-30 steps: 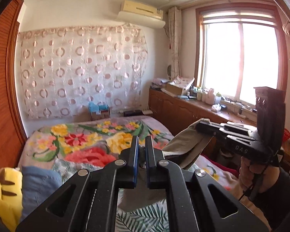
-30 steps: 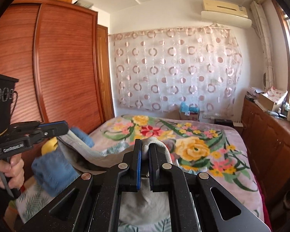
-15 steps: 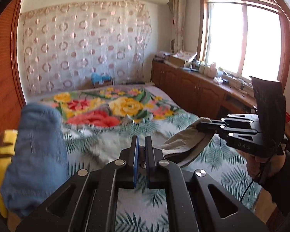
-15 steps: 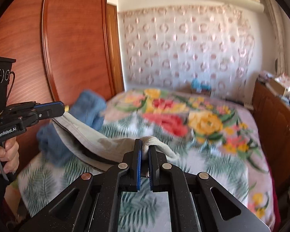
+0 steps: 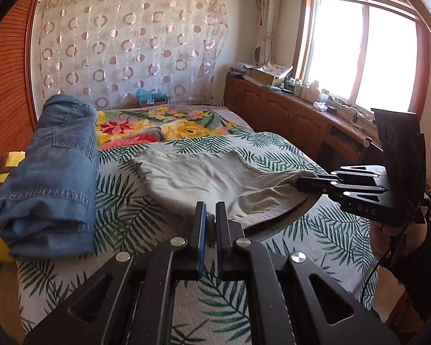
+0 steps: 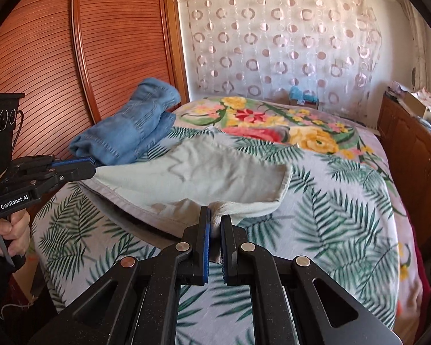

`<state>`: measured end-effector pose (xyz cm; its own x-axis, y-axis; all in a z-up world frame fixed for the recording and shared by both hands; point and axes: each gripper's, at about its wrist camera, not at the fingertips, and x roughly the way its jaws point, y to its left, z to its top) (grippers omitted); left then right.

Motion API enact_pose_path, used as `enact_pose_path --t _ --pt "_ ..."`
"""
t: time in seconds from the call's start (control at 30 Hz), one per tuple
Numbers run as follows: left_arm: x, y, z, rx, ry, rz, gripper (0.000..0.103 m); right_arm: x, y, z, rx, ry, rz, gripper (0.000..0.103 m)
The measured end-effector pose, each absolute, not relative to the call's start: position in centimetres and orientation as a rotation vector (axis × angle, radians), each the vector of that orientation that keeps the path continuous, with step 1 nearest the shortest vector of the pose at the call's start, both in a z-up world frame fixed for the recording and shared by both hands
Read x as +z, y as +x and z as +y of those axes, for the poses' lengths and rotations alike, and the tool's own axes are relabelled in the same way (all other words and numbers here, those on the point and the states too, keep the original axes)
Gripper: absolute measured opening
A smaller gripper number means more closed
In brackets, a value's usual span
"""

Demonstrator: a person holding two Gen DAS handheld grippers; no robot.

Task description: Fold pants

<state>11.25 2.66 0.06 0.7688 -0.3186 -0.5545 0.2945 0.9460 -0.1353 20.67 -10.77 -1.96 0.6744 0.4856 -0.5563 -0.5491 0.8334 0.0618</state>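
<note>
Pants: pale grey-green pants [image 5: 212,176] are lying across the palm-leaf bedspread [image 5: 123,210], far end resting flat, near edge hanging raised between the two grippers.
Left gripper: left gripper [image 5: 210,220] is pinching one near corner of the pants, jaws pressed together on the cloth.
Right gripper: right gripper [image 6: 215,224] is pinching the other near corner, jaws pressed together on a bunched fold.
Hands: a hand [image 6: 10,230] is gripping each handle.
Folded jeans: blue folded jeans [image 5: 53,172] are lying just beside the pants, near the wooden wardrobe [image 6: 57,57].
Blanket: a floral blanket [image 6: 273,120] is covering the bed's far half.
</note>
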Motion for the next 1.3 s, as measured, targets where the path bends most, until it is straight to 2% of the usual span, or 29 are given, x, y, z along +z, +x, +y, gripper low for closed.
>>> enact_pose_path --t 0.2,0.43,0.93,1.1,1.17,1.23,1.3 --pt "-0.2 9.3 2.8 -0.354 -0.069 0.616 0.007 -1.7 18.6 -11.5 0.576 -0.096 0.602 0.006" --pt "-3.7 8.5 2.7 -0.346 -0.088 0.675 0.007 -3.6 16.5 -11.6 0.567 -0.1 0.652 0.006" --pt "-6.0 8.1 3.2 -0.267 -0.092 0.724 0.009 -6.7 16.4 -11.2 0.541 -0.113 0.715 0.006" --pt "-6.5 8.2 3.3 -0.245 -0.101 0.741 0.033 -8.2 16.3 -11.4 0.534 -0.103 0.729 0.006" --pt "-6.6 8.3 3.2 -0.242 -0.103 0.745 0.06 -8.4 16.1 -11.5 0.535 -0.094 0.725 0.006" --pt "-6.8 8.6 3.2 -0.249 -0.115 0.752 0.08 -8.6 16.2 -11.7 0.538 -0.081 0.724 0.006" --pt "-7.0 8.6 3.4 -0.25 -0.128 0.761 0.08 -8.8 16.1 -11.8 0.538 -0.071 0.72 0.006"
